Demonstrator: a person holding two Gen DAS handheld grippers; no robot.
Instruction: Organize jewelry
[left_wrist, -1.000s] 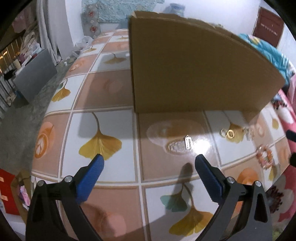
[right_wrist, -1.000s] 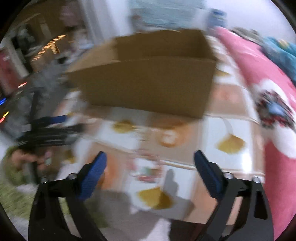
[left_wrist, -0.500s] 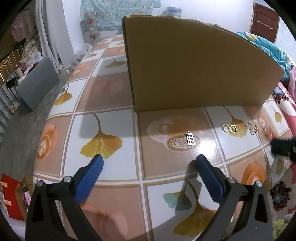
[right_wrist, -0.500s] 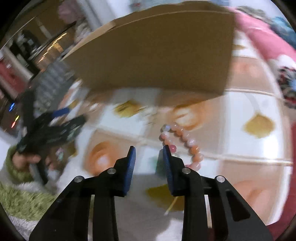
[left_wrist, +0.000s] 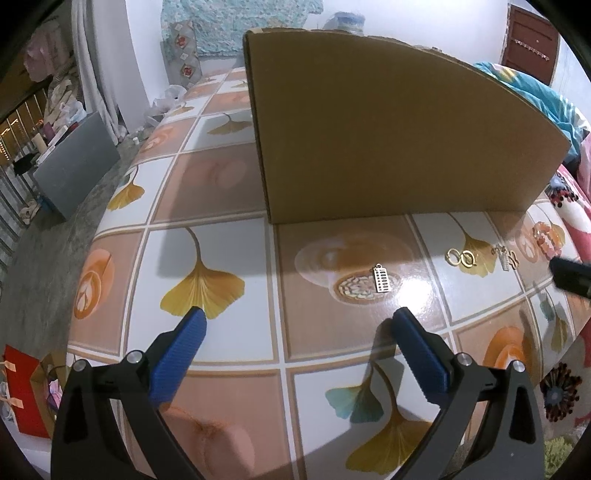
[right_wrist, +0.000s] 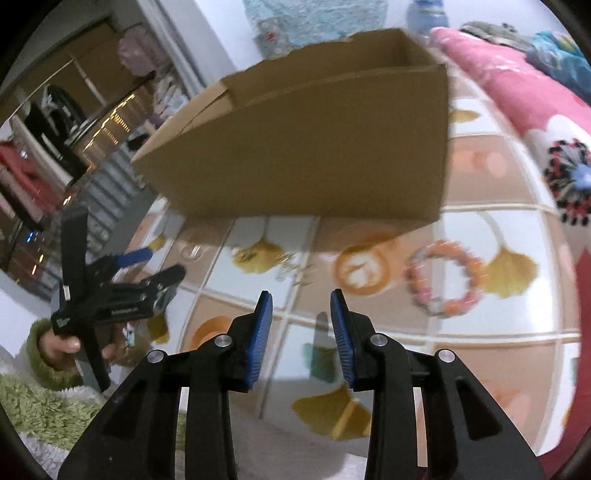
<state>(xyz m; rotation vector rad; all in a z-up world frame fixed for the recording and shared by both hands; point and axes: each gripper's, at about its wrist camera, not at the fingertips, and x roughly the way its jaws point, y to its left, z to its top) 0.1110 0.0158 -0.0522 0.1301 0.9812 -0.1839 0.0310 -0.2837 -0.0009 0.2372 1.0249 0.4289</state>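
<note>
A pink and orange bead bracelet (right_wrist: 445, 282) lies on the tiled tablecloth (right_wrist: 491, 354), to the right of my right gripper (right_wrist: 301, 295) and apart from it. The jaws stand narrow and are opening, with nothing between them. My left gripper (left_wrist: 298, 314) is wide open over the cloth and holds nothing. Ahead of it lie a silver rectangular charm (left_wrist: 381, 278), a pair of gold rings (left_wrist: 461, 257), small silver charms (left_wrist: 505, 257) and the bracelet (left_wrist: 546, 236). The cardboard box (left_wrist: 388, 136) stands behind them, its top open in the right wrist view.
A pink floral blanket (right_wrist: 517, 96) borders the cloth on the right. A hand in a green sleeve (right_wrist: 48, 354) holds the left gripper (right_wrist: 162, 263) at the left. A grey board (left_wrist: 74, 166) leans on the floor at the far left. A green rug (right_wrist: 37, 413) lies near.
The right gripper's jaws closed from wide to narrow, then parted a little. The bracelet, close by its right finger half a second ago, now lies farther to the right. The left gripper stayed put.
</note>
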